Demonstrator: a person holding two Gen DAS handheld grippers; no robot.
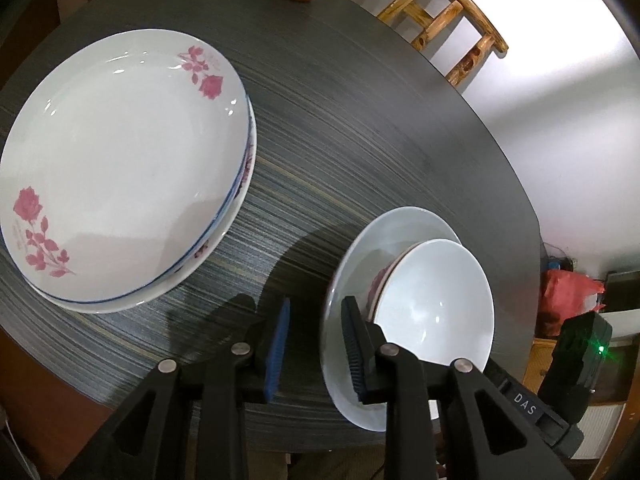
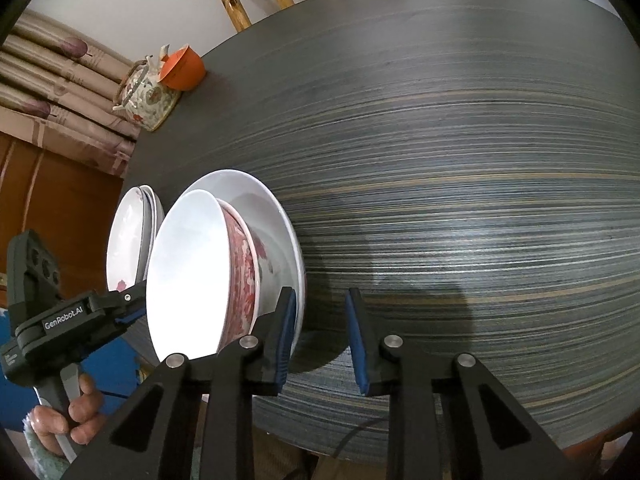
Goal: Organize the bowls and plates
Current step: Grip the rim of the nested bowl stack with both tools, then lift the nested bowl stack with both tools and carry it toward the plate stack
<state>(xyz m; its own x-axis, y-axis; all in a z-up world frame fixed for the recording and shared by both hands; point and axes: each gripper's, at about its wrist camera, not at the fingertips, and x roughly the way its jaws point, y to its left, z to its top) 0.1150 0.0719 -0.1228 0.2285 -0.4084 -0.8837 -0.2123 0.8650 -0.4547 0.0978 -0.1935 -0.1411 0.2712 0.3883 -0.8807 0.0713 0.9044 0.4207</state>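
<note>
A stack of white plates with pink roses [image 1: 120, 168] lies on the dark round table [image 1: 360, 140], at the left in the left wrist view and edge-on in the right wrist view [image 2: 128, 236]. A red-patterned bowl [image 1: 436, 304] sits in a white plate [image 1: 352, 280] near the table's front edge; both show in the right wrist view, the bowl [image 2: 192, 276] and the plate [image 2: 280, 232]. My left gripper [image 1: 314, 344] is open, its right finger at that plate's rim. My right gripper [image 2: 322, 336] is open and empty just right of the plate.
An orange bowl [image 2: 182, 68] and a flowered teapot [image 2: 148, 100] stand at the table's far edge. A wooden chair [image 1: 436, 12] stands behind the table. The other gripper's body [image 2: 44, 308] is at the left of the bowl.
</note>
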